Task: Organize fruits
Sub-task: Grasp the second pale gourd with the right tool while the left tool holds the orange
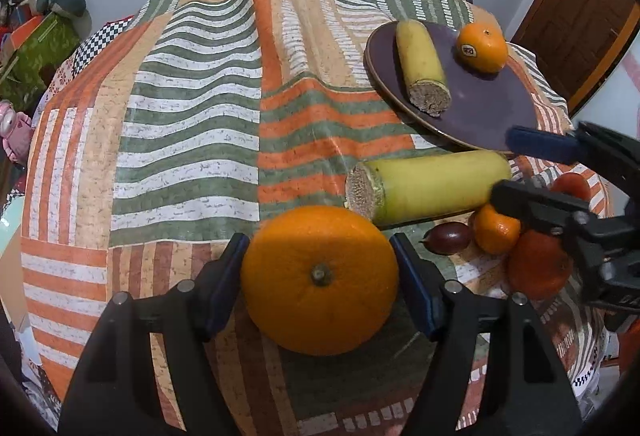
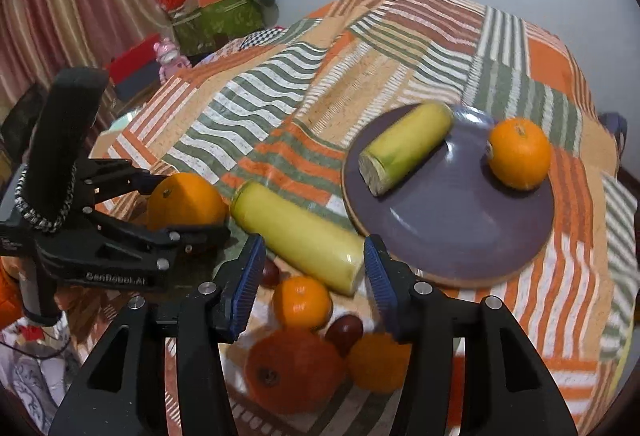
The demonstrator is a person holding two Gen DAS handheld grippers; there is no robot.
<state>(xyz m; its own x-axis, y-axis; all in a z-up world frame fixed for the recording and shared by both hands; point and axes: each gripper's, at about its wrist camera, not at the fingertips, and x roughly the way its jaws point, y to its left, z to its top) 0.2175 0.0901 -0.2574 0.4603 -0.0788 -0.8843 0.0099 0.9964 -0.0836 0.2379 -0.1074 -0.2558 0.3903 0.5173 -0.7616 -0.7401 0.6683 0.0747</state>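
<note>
Both tongs [image 1: 320, 276] [image 2: 310, 276] spread wide, low.

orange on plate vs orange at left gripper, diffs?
The plate orange sits on the purple plate beside a cut yellow piece, untouched; the near orange lies on the tablecloth between the left gripper fingers. The plate orange shows a sticker; the near one shows none in these views. Both are round, orange and whole.

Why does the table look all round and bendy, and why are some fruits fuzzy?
Both wrist views use a fisheye lens, so the tablecloth bulges like a ball. In the left wrist view the big orange is sharp. In the right wrist view the small fruits near the right gripper are smeared, and the plate shows a pale glare streak.
</note>
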